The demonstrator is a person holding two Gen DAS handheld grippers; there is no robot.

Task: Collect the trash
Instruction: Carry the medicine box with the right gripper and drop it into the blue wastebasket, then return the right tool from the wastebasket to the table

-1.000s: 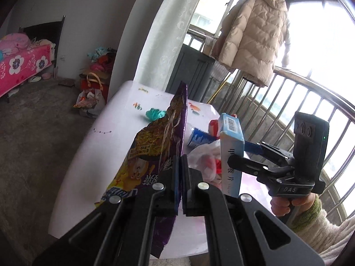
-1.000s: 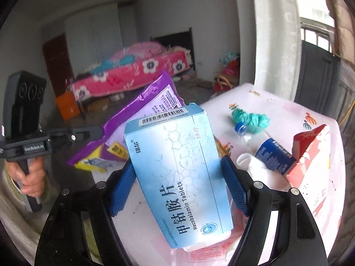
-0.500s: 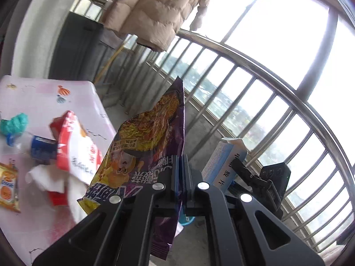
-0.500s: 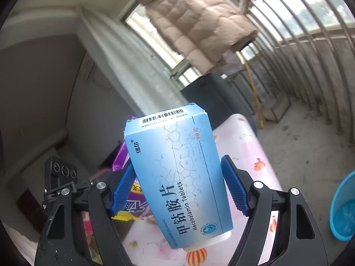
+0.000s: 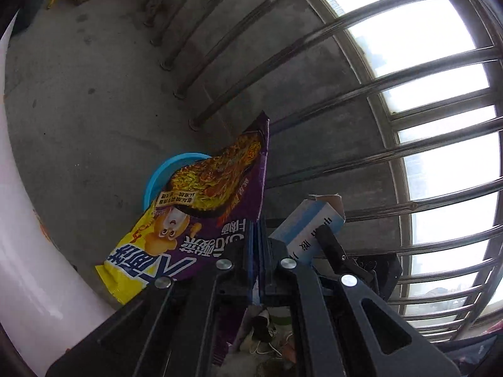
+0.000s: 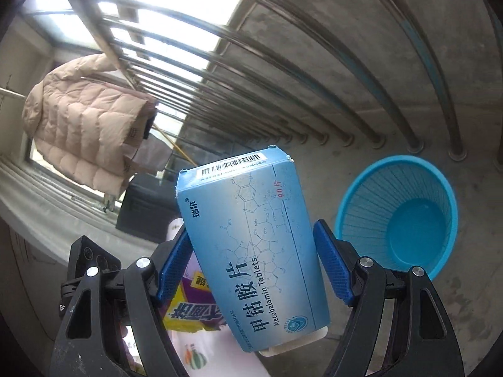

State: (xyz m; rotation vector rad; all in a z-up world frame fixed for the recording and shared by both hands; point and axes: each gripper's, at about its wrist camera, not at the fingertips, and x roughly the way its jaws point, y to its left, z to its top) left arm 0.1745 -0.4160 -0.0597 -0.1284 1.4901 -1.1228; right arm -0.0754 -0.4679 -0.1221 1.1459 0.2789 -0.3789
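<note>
At far left in the left wrist view, curved white edge of the desk (image 5: 28, 251). Next, rim of a blue basket (image 5: 160, 176) on the concrete floor (image 5: 78, 94), partly hidden behind a purple and yellow snack wrapper (image 5: 201, 216). Wrapper pinched flat in the fully closed left hand-held gripper (image 5: 257, 242), sticking up and leftward from the fingertips. Just right of it, blue medicine box (image 5: 309, 223) gripped by the right hand-held gripper (image 5: 314, 245). Metal railing (image 5: 393, 150) across the right.

In the right wrist view, beige padded coat (image 6: 85, 132) hanging at left. Centre: medicine box (image 6: 254, 251) upright between the blue pads (image 6: 331, 270) of the right hand-held gripper (image 6: 251, 270), held partly open around the box's width. Wrapper (image 6: 191, 308) peeking out lower left. Blue basket (image 6: 399, 213) on the floor to the right, beside the box.
</note>
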